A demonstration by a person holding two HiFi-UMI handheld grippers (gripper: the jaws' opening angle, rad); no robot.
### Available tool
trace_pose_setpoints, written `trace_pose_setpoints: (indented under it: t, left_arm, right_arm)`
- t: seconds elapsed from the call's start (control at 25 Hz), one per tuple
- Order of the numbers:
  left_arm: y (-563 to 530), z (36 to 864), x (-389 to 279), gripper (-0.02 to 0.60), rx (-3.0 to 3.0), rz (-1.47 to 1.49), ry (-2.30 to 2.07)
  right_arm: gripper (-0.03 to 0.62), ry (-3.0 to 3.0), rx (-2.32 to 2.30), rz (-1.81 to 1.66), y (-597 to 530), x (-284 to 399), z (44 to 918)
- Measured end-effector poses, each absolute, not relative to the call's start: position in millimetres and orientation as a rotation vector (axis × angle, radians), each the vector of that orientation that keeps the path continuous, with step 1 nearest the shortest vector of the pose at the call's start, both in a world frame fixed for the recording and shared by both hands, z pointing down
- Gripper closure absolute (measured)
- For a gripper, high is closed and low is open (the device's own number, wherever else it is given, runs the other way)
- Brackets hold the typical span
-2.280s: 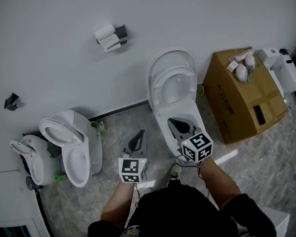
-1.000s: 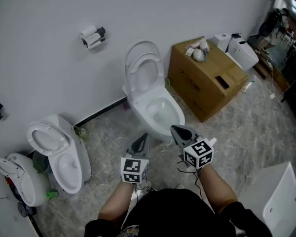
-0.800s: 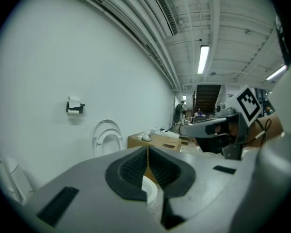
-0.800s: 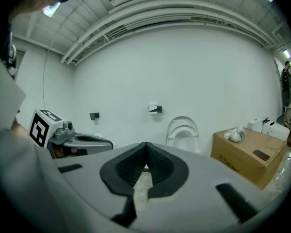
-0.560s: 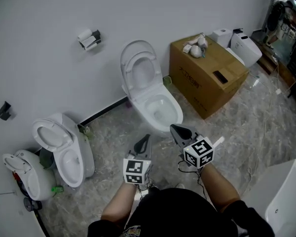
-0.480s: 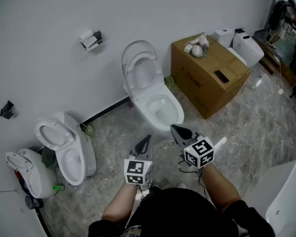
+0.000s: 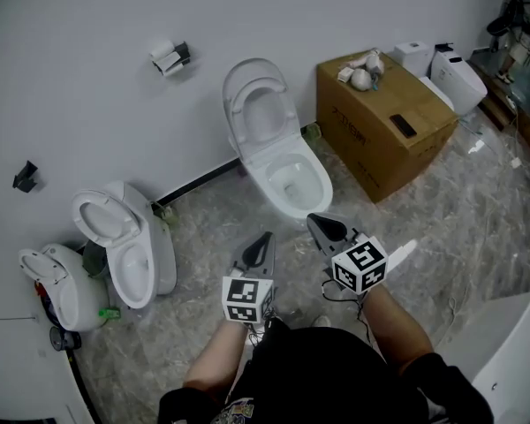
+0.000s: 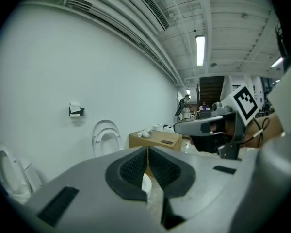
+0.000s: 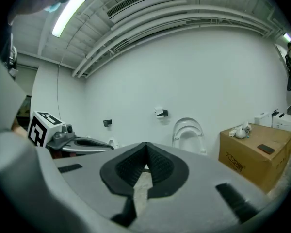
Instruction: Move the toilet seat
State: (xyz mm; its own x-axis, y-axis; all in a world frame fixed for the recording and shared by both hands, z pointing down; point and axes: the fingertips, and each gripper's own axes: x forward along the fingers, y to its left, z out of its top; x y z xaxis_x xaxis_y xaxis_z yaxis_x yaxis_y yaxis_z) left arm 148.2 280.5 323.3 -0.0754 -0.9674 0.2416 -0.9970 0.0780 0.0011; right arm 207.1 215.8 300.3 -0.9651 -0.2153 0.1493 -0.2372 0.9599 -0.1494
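head view, looking steeply down. the left gripper (image 7: 264,238) and the right gripper (image 7: 316,223) are held side by side, low in front of the person, over the marbled floor (image 7: 477,210). both point toward the middle toilet (image 7: 293,182) and both are clear of it. each gripper view shows its own ribbed black pads pressed together along one seam, with nothing caught between them; both jaws are fully closed and empty.

the toilet seat (image 7: 240,122) stands raised, tilted back with the lid behind it toward the white wall (image 7: 88,78), so the bowl lies uncovered. the right gripper's tip is just short of the bowl's front rim; the left gripper's tip is farther off, to the bowl's left.

right of the toilet stands a cardboard box (image 7: 384,140), its corner near the bowl's base. on top of the box lie a few white objects (image 7: 364,71) at the far end and a small dark flat item (image 7: 402,126) nearer the middle. a paper-roll holder (image 7: 170,57) is fixed to the wall, up and left of the seat. a second toilet (image 7: 132,250), its seat also up, stands well apart at the left, and another white unit (image 7: 57,281) is just beside it.
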Motion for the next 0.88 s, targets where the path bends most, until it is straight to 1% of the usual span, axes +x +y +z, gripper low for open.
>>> trace_pose_setpoints:
  t: [0.88]
  left_arm:
    - [271.8,332.4,156.3,0.569,1.937,0.208,-2.197]
  right_arm:
    - [0.589,-2.969,0.301,0.263,205.1,219.6,311.4]
